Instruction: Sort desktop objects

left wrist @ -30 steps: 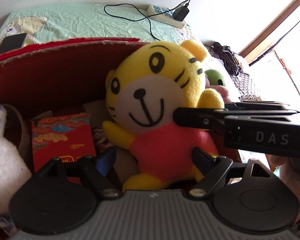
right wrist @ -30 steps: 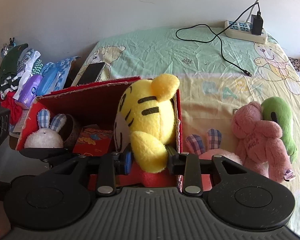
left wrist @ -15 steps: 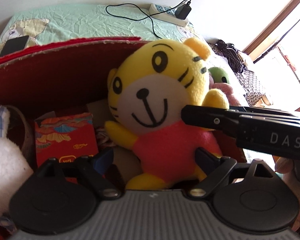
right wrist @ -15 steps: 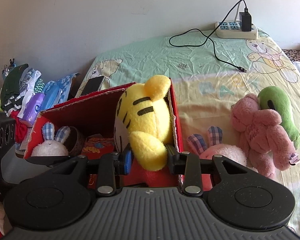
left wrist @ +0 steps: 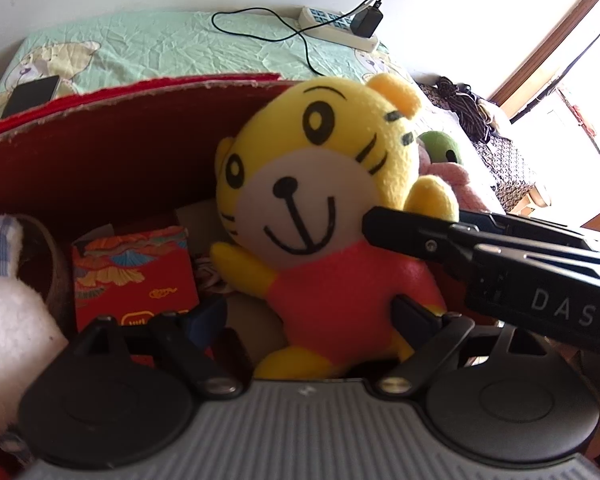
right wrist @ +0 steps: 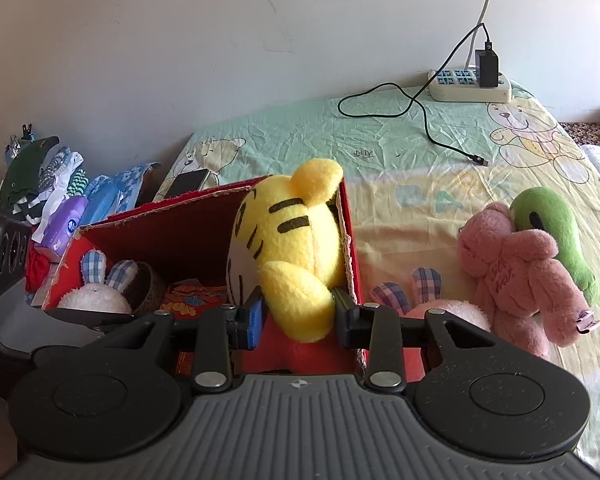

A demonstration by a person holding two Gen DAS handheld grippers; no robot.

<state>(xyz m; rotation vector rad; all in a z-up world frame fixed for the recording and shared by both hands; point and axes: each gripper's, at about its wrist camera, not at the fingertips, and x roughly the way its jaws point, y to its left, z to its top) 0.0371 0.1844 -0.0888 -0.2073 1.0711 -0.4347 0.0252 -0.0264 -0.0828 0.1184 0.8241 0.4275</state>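
The tiger's (right wrist: 288, 240) arm is pinched by the right gripper (right wrist: 296, 314), body upright in the box (right wrist: 172, 224). The left gripper (left wrist: 308, 316) is spread wide, tiger at 12 o'clock.

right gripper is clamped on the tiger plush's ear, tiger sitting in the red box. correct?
Not the ear. In the right wrist view the right gripper has its jaws closed on the tiger plush's yellow arm; the ear sticks up free above. The rest holds: the tiger sits in the red box.

tiger plush (right wrist: 296, 240) | lifted slightly in red box (right wrist: 172, 236) | right gripper (right wrist: 296, 314) still clamped
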